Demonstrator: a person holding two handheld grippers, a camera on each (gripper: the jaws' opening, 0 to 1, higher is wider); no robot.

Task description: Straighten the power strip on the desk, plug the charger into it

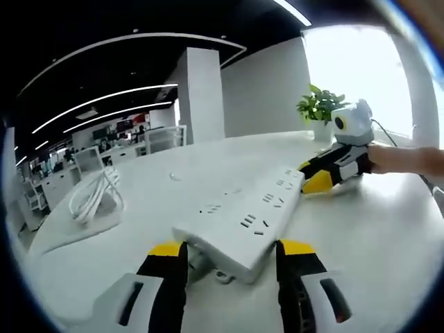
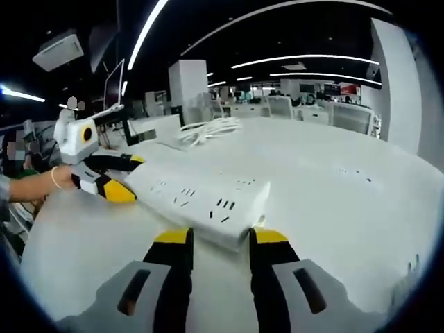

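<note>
We see a blown-out window (image 1: pixel 361 66) glaring beside a dim ceiling crossed by bright light strips (image 2: pixel 305 59), the white surface (image 2: pixel 333 201) evenly lit, edges bent and softly blurred.

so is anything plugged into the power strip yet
No. The power strip lies flat on the desk, and every socket showing on its top face is empty in both views.

Both views sit low and close at opposite ends of the power strip (image 1: pixel 250 225) (image 2: pixel 201 201), facing each other across the counter (image 1: pixel 374 229) (image 2: pixel 333 201).
</note>
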